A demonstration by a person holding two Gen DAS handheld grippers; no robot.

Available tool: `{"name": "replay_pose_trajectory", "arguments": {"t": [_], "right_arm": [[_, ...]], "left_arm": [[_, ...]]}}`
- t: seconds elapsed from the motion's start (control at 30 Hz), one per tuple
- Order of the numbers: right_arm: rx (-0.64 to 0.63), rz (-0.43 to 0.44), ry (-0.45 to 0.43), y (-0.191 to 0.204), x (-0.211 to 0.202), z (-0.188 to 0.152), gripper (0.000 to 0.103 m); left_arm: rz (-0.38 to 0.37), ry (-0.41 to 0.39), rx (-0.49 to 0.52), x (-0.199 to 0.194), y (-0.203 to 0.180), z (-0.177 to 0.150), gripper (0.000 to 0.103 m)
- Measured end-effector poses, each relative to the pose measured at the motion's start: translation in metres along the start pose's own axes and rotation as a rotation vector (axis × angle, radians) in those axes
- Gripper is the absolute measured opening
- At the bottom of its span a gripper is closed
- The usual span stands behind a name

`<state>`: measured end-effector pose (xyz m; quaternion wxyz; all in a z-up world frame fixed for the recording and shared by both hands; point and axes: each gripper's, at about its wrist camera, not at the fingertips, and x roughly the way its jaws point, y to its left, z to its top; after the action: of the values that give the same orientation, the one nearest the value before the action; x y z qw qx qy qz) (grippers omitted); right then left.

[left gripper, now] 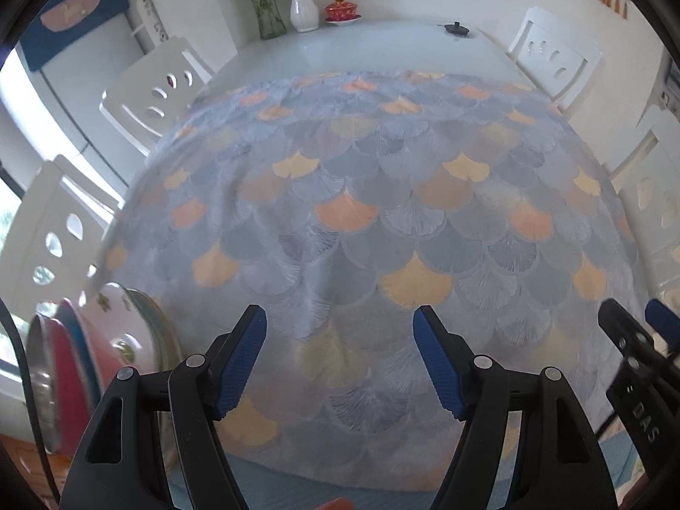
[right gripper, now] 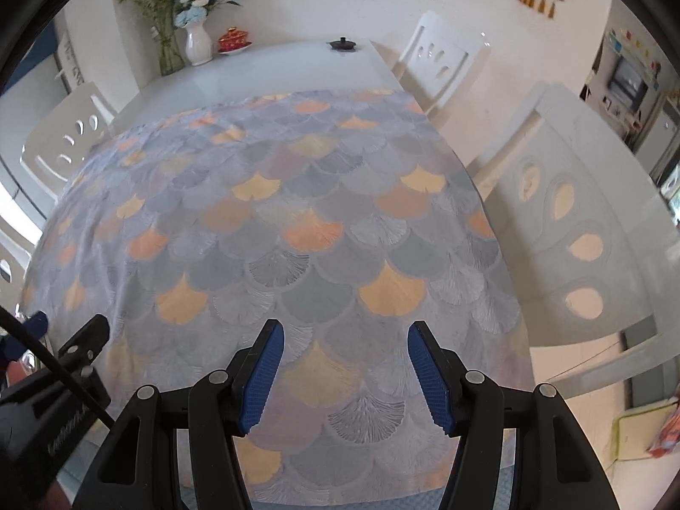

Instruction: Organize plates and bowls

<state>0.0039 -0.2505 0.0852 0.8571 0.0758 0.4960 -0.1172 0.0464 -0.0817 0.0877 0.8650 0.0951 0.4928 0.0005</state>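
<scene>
Both grippers, left [left gripper: 340, 318] and right [right gripper: 345, 333], have jaws apart and hold nothing. The plates and bowls [left gripper: 110, 340] stand bunched together at lower left of the left view. The tablecloth [left gripper: 361, 212] carries no dishes. Fits either stage: awaiting sorting, or already gathered.

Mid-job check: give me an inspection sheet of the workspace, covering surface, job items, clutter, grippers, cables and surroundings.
Surface: table with a fan-patterned tablecloth over its near part; far end bare.
Job's things: stack of plates and bowls at the left edge of the left wrist view, blurred.
Clutter: white vase, glass vase, red lidded cup, small black lid, all at the far end.
Grippers: left hand-held gripper open, empty; right hand-held gripper open, empty.
Cables: black cable across the left gripper's body.
Surroundings: white chairs on both sides.
</scene>
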Motion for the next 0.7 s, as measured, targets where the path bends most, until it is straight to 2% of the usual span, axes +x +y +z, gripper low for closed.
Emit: {"name": "replay_pose_trajectory", "arguments": {"t": [0.1,0.23,0.37,0.53,0.7], "right_arm": [[-0.022,0.009,-0.005,0.002,0.003,0.0,0.059],[-0.057,0.016,-0.02,0.009,0.012,0.002,0.059],[-0.076,-0.018,-0.066,0.012,0.023,0.0,0.072],[-0.061,-0.004,-0.063,0.01,0.04,0.0,0.072],[-0.06,0.013,-0.07,0.013,0.053,0.001,0.072]], "left_arm": [[0.004,-0.018,0.016,0.006,-0.006,0.001,0.07],[-0.028,-0.018,0.039,0.022,-0.015,0.006,0.07],[-0.061,0.017,0.045,0.043,-0.023,0.01,0.07],[-0.033,0.035,0.039,0.063,-0.03,0.008,0.07],[-0.049,0.046,0.022,0.076,-0.029,0.004,0.07]]}}
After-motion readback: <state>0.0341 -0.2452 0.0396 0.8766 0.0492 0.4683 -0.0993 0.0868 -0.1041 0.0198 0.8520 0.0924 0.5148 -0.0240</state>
